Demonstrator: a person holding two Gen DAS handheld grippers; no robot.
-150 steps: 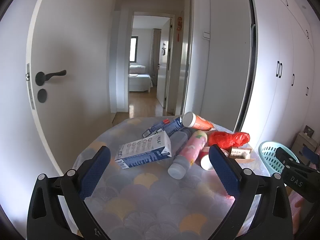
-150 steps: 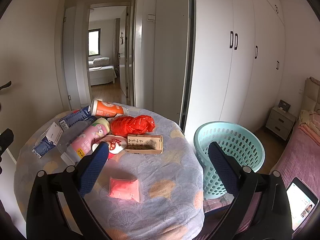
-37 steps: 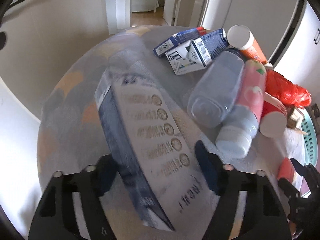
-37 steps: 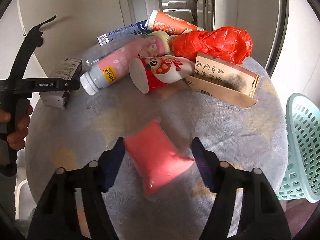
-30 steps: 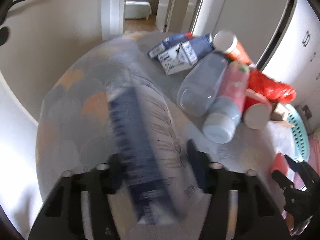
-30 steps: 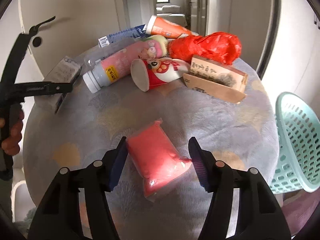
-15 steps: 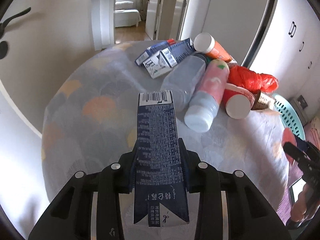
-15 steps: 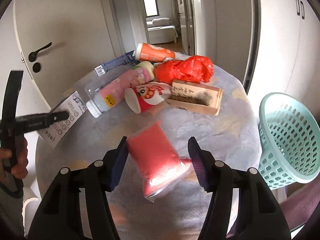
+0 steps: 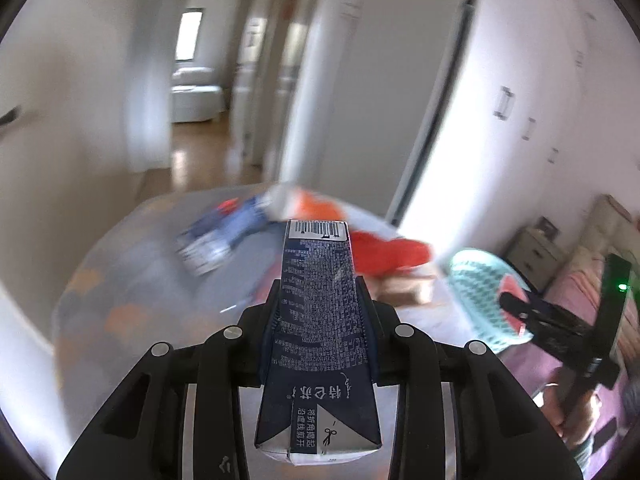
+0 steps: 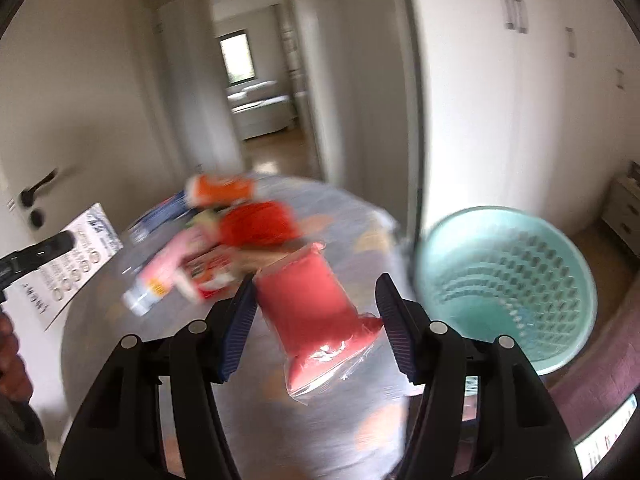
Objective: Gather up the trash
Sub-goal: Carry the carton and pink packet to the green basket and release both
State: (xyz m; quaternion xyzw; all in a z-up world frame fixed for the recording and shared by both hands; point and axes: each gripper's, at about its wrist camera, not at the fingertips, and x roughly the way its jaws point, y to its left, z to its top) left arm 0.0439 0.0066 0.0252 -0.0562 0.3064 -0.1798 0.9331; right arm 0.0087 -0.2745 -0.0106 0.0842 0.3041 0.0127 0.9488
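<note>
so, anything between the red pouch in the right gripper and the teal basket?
Nothing visible. The red pouch hangs in the right gripper above the table's edge; the teal basket stands open just to its right.

Two grippers are showing: left gripper (image 9: 320,312) and right gripper (image 10: 316,312). One carton (image 9: 318,332), one pink pouch (image 10: 316,304), one basket (image 10: 508,280) are appearing.

Blurred trash pile (image 9: 256,236) on table (image 9: 132,296)

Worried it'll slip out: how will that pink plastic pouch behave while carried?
The pink pouch looks soft and bulging between the right gripper pads, so probably floppy. Its glossy film hangs loose below, likely slippery.
</note>
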